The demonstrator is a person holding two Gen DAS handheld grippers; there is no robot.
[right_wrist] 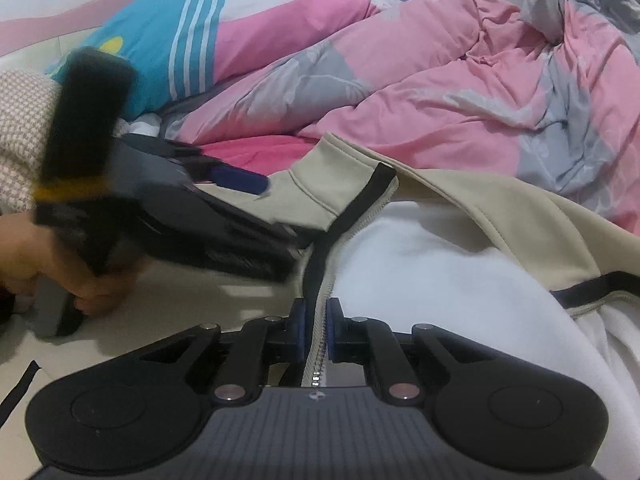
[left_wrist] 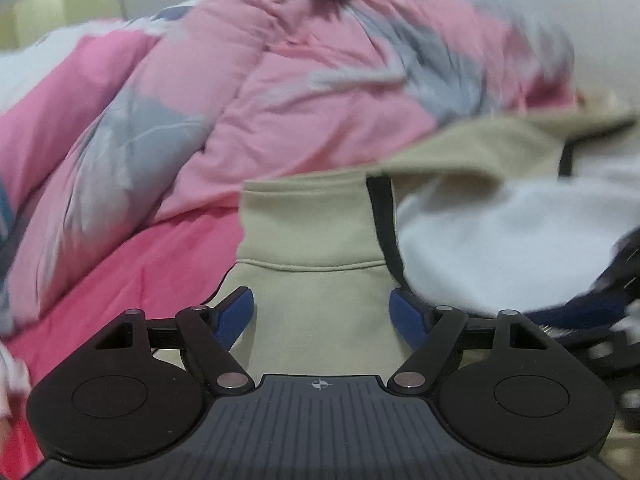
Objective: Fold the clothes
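My two grippers work a beige zip-up jacket with black trim and white lining (left_wrist: 316, 240) on a bed.

My left gripper (left_wrist: 321, 312) stands wide open, its blue-padded fingers (left_wrist: 236, 312) either side of the jacket's beige collar panel and gripping nothing. My right gripper (right_wrist: 316, 330) is pinched nearly closed on the jacket's zipper edge (right_wrist: 318, 320), the toothed tape running up between the blue pads (right_wrist: 298, 328). The jacket lies open in front of me, white lining (right_wrist: 440, 272) turned up, against a rumpled pink and grey quilt (right_wrist: 440, 92), with a blue striped pillow (right_wrist: 176, 36) behind. In the right wrist view my hand (right_wrist: 60, 264) holds the blurred left tool low over the jacket's collar.
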